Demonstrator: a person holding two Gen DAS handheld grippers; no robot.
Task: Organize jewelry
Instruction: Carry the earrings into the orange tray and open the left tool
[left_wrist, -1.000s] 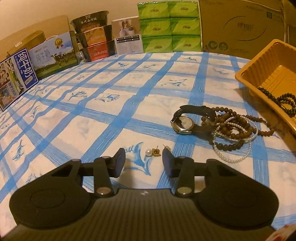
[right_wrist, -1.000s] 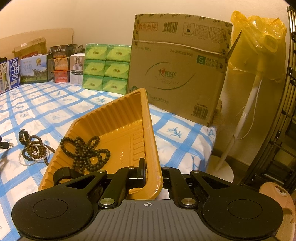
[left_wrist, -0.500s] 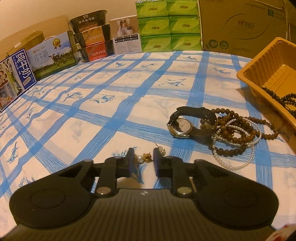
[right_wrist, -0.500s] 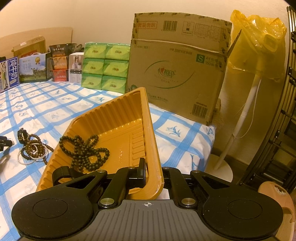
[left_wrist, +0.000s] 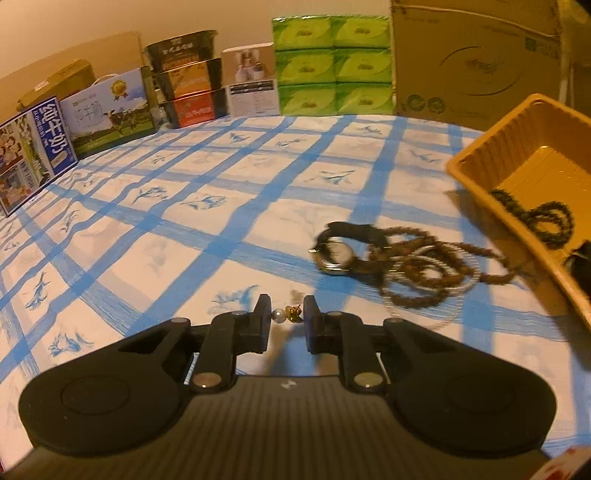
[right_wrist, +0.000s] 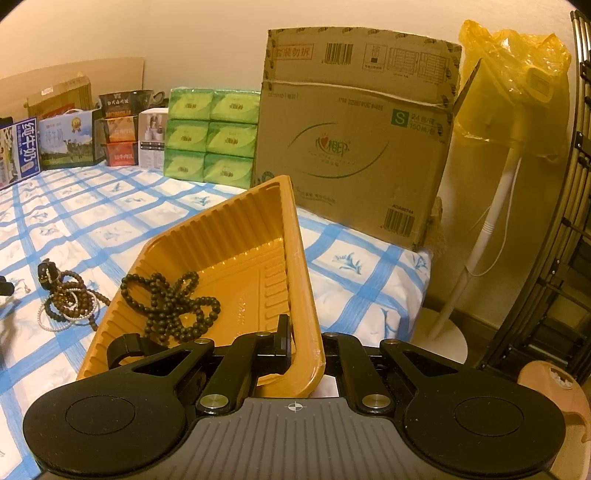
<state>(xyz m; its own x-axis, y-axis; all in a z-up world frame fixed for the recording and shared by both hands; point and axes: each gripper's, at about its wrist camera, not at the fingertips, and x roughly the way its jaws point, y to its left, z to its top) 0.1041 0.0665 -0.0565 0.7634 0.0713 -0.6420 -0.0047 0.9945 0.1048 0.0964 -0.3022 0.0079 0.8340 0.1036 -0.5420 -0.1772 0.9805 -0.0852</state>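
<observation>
L gripper (left_wrist: 286, 318) has just been closing, jaws now narrow, pinching the pearl earring (left_wrist: 283, 315) btwn pads, just off the checked cloth (left_wrist: 155, 236); to do it well: keep squeeze steady, carry slow to the yellow tray (right_wrist: 295, 258), clear its rim before release, avoid snagging watch (left_wrist: 334, 254) and bead pile (left_wrist: 424, 273) en route; L tool tilted fwd-down; R gripper (right_wrist: 306, 350) clamped on tray's near corner, angled down; dark beads (right_wrist: 170, 299) already in tray.

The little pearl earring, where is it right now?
In the left wrist view, the pearl earring sits pinched between the left gripper fingers, low in the middle, just nearer than the watch and tangled bead strands.
</observation>
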